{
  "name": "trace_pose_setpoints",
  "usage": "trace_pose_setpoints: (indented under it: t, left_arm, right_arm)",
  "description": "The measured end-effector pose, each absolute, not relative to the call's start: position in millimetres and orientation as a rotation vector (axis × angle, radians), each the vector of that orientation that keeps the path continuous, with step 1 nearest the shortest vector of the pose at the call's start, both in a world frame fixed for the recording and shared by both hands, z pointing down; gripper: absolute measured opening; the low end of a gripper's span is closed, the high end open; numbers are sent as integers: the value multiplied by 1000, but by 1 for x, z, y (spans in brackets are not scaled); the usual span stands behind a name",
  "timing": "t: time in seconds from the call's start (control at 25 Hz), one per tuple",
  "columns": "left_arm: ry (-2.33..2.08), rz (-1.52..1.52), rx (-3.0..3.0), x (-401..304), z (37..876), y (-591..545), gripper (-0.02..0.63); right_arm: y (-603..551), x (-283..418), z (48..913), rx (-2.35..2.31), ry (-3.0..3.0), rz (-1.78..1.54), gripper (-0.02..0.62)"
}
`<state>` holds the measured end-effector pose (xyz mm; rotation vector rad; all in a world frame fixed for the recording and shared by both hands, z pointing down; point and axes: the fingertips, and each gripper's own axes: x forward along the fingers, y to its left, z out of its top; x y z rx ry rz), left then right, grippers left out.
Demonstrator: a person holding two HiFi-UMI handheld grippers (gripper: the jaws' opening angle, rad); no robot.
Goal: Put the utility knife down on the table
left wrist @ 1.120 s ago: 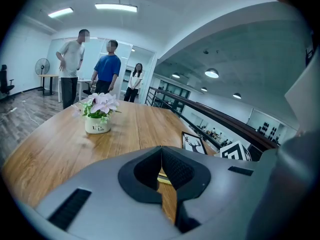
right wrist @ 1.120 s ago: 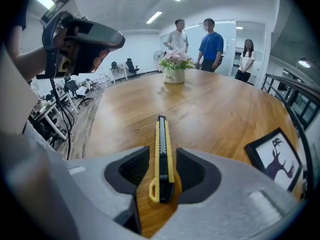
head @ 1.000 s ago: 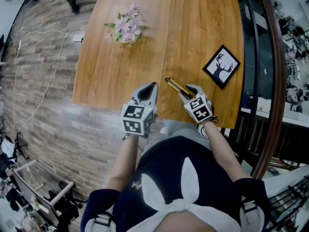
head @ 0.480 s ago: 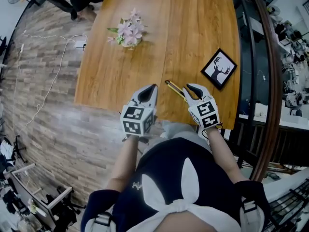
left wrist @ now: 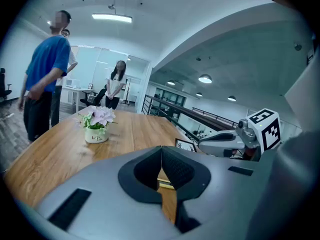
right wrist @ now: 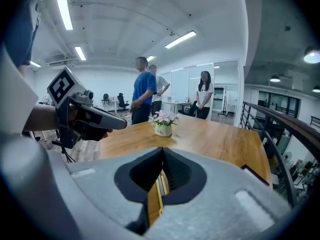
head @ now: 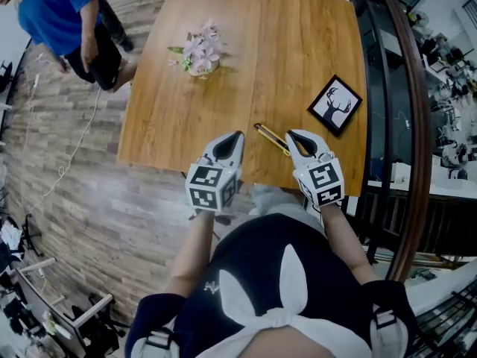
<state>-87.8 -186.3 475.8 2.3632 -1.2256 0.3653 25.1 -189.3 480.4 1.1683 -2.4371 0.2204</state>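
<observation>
The utility knife (head: 272, 139) lies flat on the bench (head: 186, 114) near the front edge, between the two gripper tips and closer to the right one; we see no contact with either. The right hand-held gripper (head: 296, 135) is clenched. Its jaws have just been closing and nothing sits between them. In the right gripper view the pads meet at the tip, and the knife shows only through the gap below them, down on the wood. The left hand-held gripper (head: 236, 135) is also clenched on nothing, pads together, hovering beside the knife. We judge the put-down step done: the knife is on the bench and free of both tools. The next move, as we read it, is only a clear-off. Both grippers should draw back toward the body without sweeping low, since the right tip is just beside the knife's near end. The flower pot (head: 197, 51) and framed deer picture (head: 336, 104) are well apart, no obstacle. A person in blue (head: 59, 13) stands off the far left corner.
</observation>
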Motion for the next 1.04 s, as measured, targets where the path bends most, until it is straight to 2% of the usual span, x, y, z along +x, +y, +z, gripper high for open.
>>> trace_pose_setpoints:
  t: [1.04]
  left_arm:
    - [-1224, 334, 2395, -85, 461, -143, 20]
  right_arm:
    - [-143, 22, 478, 1185, -2413, 186, -3]
